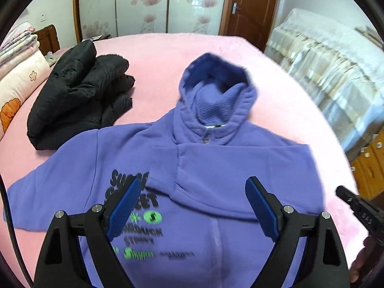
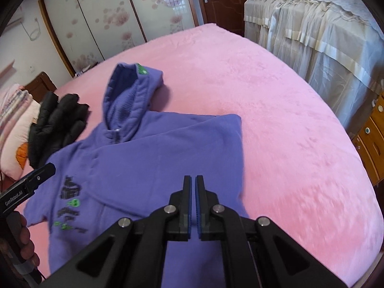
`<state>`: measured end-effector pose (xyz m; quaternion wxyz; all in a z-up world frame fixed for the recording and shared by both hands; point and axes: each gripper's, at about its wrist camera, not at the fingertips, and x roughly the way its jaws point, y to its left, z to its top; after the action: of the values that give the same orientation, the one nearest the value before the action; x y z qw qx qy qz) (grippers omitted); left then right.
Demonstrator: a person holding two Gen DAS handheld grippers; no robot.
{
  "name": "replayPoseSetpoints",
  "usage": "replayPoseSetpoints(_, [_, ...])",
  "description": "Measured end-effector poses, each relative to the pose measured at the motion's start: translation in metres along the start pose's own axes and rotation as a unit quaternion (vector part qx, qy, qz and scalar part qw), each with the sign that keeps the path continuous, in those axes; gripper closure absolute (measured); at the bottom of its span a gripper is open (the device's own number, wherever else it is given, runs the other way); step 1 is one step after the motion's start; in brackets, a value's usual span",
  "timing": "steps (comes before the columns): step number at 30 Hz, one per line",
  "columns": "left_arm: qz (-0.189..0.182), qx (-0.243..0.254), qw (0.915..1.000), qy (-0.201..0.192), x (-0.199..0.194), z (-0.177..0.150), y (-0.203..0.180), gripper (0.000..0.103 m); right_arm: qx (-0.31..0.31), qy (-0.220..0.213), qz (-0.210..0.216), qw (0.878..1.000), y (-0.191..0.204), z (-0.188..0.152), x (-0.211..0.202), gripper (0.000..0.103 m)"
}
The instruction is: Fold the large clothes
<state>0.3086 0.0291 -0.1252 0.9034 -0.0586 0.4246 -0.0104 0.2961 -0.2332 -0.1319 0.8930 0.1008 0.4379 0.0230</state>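
Observation:
A purple zip hoodie (image 1: 211, 168) with black and green chest print lies front up on the pink bed (image 1: 156, 55), hood pointing away. Its right sleeve is folded across the chest; the cuff (image 1: 163, 165) lies near the print. My left gripper (image 1: 193, 192) is open and empty, hovering above the chest. My right gripper (image 2: 193, 187) is shut with nothing between its pads, above the hoodie's (image 2: 153, 163) folded right side. The left gripper's tip shows in the right wrist view (image 2: 40, 175); the right gripper's tip shows in the left wrist view (image 1: 350, 199).
A folded black puffer jacket (image 1: 79, 96) lies on the bed left of the hood, also in the right wrist view (image 2: 57, 124). Pillows and folded quilts (image 1: 16, 72) are at the far left. A cloth-covered cabinet (image 1: 331, 72) and wooden drawers (image 2: 374, 141) stand at the right.

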Motion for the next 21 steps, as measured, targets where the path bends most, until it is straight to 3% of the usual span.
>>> replayPoseSetpoints(11, [-0.032,0.011,0.9987,-0.039,-0.102,-0.042,0.003,0.015,0.044,-0.036,0.071,0.996,0.017,-0.033,-0.074,0.100])
replayPoseSetpoints(21, [-0.040,-0.008,0.9972,-0.063,-0.160,-0.070,0.022,0.015,0.003,-0.067,0.107,0.992,0.058,-0.058,-0.125,0.100])
